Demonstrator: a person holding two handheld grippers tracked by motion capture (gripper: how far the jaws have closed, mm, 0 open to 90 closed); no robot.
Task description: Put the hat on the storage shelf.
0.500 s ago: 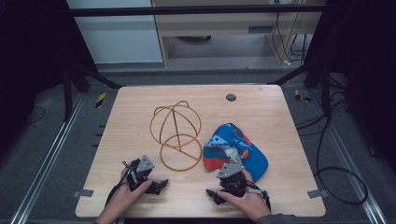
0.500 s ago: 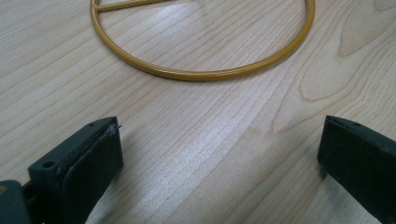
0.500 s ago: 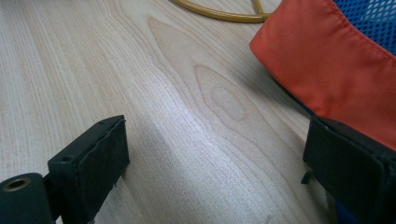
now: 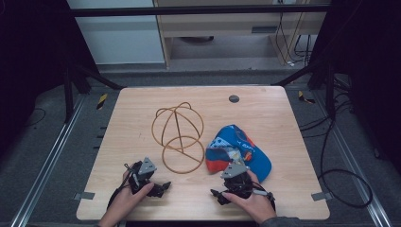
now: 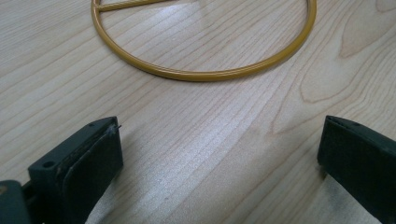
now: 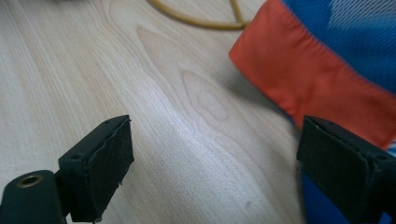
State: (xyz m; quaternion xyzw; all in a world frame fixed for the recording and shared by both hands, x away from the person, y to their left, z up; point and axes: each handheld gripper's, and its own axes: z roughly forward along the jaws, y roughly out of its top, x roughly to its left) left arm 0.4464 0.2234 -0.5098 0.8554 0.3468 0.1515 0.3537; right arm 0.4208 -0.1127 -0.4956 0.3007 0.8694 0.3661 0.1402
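At the near edge of the counter (image 4: pixel 283 123) two hands each hold a gripper low over the wood. The left gripper (image 4: pixel 161 189) sits at the near left, its jaws spread wide with bare wood between them; in the left gripper view the same jaws rise at the two bottom corners, well apart, with nothing held. Just past them lies the base ring of the wire stand (image 5: pixel 201 70), flat on the counter.

The right gripper (image 4: pixel 218 196) sits at the near right, and its jaws are also wide apart and hold nothing. In the right gripper view the left jaw stands over bare wood, while the right jaw is just beside the orange edge of the cap (image 6: pixel 322 79); whether it touches the cloth cannot be told.

The cap (image 4: pixel 243 151), blue with orange and pale patches, lies on the counter right of centre, directly beyond the right hand. To its left, near the middle of the counter, the wire stand (image 4: pixel 178 137) rests with its domed frame pointing away and its ring nearest the left gripper; ring and cap are close, apparently not touching.

Farther back a small dark disc (image 4: pixel 233 99) sits in the counter near its far edge.
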